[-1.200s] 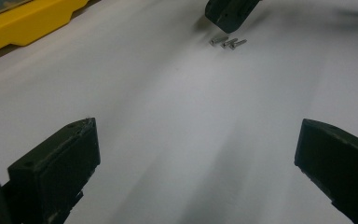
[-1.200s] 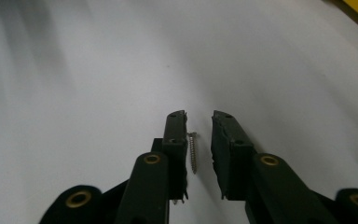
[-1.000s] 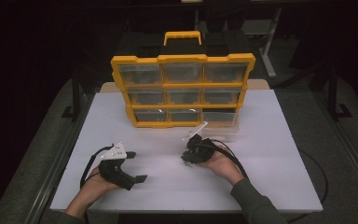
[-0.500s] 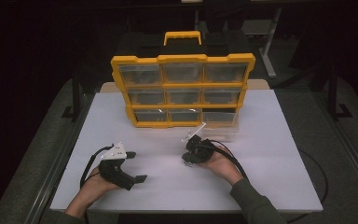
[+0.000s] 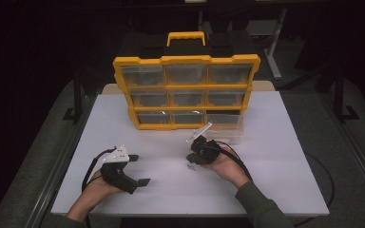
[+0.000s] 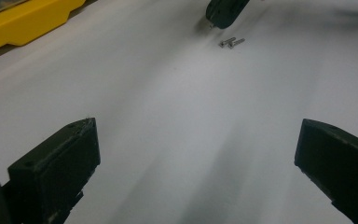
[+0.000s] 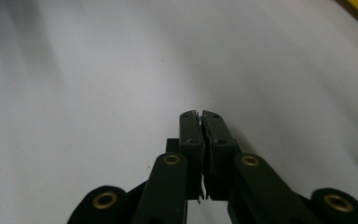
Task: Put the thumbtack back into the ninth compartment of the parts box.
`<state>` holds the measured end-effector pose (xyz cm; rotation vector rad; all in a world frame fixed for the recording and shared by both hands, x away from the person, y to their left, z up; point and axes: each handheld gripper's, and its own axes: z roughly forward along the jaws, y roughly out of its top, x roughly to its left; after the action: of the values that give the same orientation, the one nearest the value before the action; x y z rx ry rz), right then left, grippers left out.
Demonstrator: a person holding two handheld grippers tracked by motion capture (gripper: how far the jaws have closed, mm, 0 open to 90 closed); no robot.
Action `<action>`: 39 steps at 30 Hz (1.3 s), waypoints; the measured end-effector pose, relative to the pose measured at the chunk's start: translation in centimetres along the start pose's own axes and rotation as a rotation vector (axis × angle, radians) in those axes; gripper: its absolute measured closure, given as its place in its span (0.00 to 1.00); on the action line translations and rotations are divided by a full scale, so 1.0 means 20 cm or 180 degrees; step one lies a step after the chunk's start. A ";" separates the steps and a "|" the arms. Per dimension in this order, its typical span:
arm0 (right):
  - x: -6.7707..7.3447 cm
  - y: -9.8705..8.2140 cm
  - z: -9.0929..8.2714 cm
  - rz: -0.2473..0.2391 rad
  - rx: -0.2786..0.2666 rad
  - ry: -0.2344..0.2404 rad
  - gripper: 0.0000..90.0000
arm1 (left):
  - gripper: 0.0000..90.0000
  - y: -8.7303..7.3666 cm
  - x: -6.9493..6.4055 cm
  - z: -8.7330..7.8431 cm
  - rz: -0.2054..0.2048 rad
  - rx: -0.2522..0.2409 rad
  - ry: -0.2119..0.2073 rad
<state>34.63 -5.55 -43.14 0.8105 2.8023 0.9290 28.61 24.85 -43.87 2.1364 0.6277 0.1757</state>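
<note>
Plainly, two small screws lie just beside the clenched right gripper, well apart from the released left gripper.

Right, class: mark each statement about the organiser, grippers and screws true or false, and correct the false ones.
1. The left gripper has its jaws wide apart. True.
2. The right gripper is open. False: its jaws are pressed together.
3. Two small screws lie on the table near the right gripper. True.
4. The organiser is blue. False: its frame is yellow, with clear drawers.
5. The organiser lies flat. False: it stands upright, handle on top.
</note>
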 end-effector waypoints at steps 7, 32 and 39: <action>-0.01 0.03 -0.07 0.0004 -0.0031 -0.0033 0.95 | 0.00 0.00 0.00 0.00 -0.0020 0.0017 -0.0022; -0.08 0.16 -0.32 -0.0013 -0.0142 -0.0121 0.95 | 0.00 0.00 0.00 0.00 -0.0020 0.0016 -0.0020; -0.09 0.20 -0.37 -0.0014 -0.0166 -0.0131 0.95 | 0.00 0.00 0.00 0.00 -0.0031 0.0001 -0.0006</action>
<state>36.30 -7.86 -34.97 0.8068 2.7318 0.9690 28.55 24.83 -43.93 2.1332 0.6372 0.1682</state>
